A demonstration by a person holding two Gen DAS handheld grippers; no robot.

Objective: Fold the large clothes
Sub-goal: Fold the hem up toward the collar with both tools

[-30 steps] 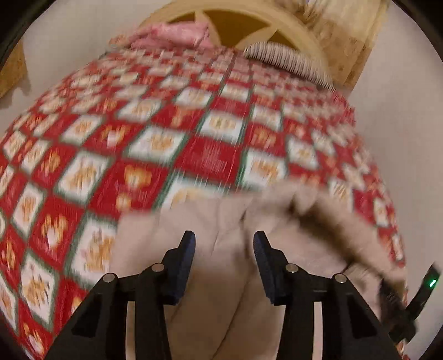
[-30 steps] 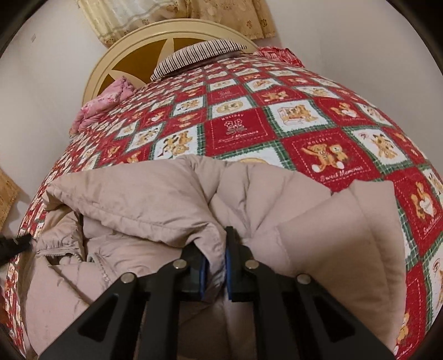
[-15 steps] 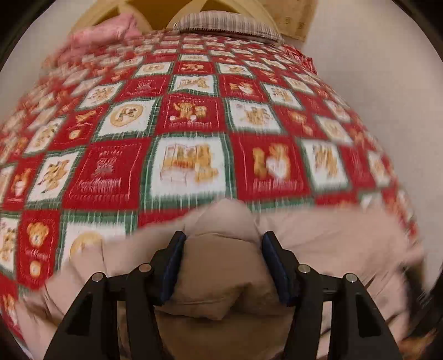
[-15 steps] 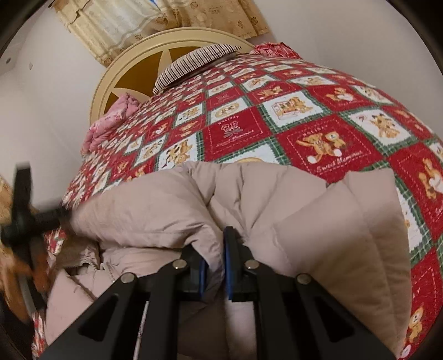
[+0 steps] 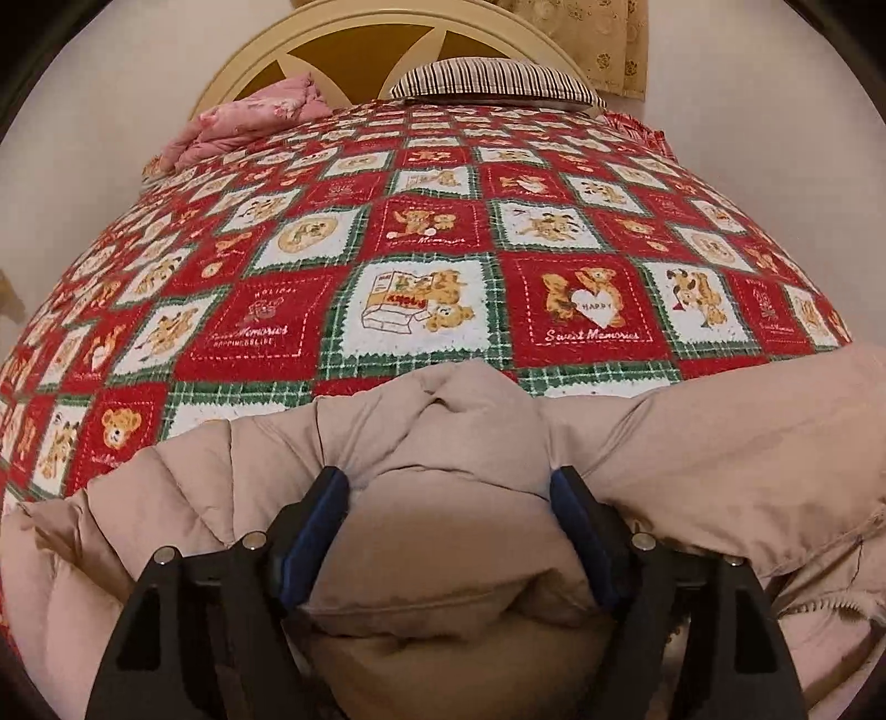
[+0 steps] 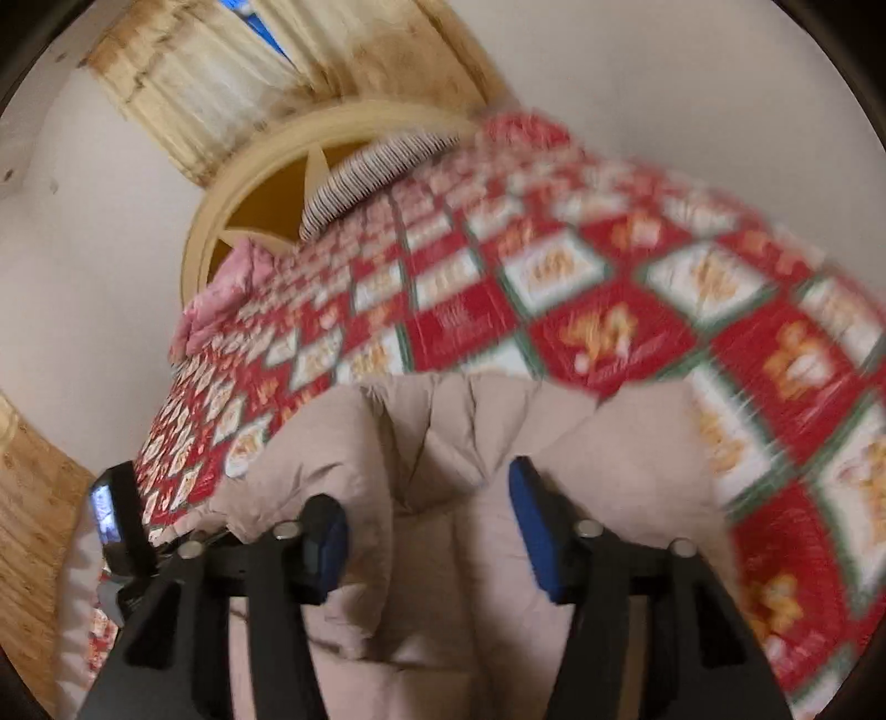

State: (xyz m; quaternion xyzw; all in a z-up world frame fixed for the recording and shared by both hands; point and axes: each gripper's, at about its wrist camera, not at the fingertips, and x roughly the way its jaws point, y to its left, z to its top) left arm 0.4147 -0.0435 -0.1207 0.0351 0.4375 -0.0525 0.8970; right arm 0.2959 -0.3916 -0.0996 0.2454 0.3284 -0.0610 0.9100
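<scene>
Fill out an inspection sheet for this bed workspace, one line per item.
Surface: bed under a red teddy-bear quilt.
Job's things: beige puffer coat, bunched at the near edge.
Clutter: striped pillow, pink bedding by the headboard.
Grippers: left gripper open, a coat bulge between its fingers; right gripper open over the coat.
Cables: nothing seen.
Surroundings: pale walls, curtain.

Beige jacket point(image 5: 692, 443), red-green-white checked bedspread point(image 5: 432, 221)
</scene>
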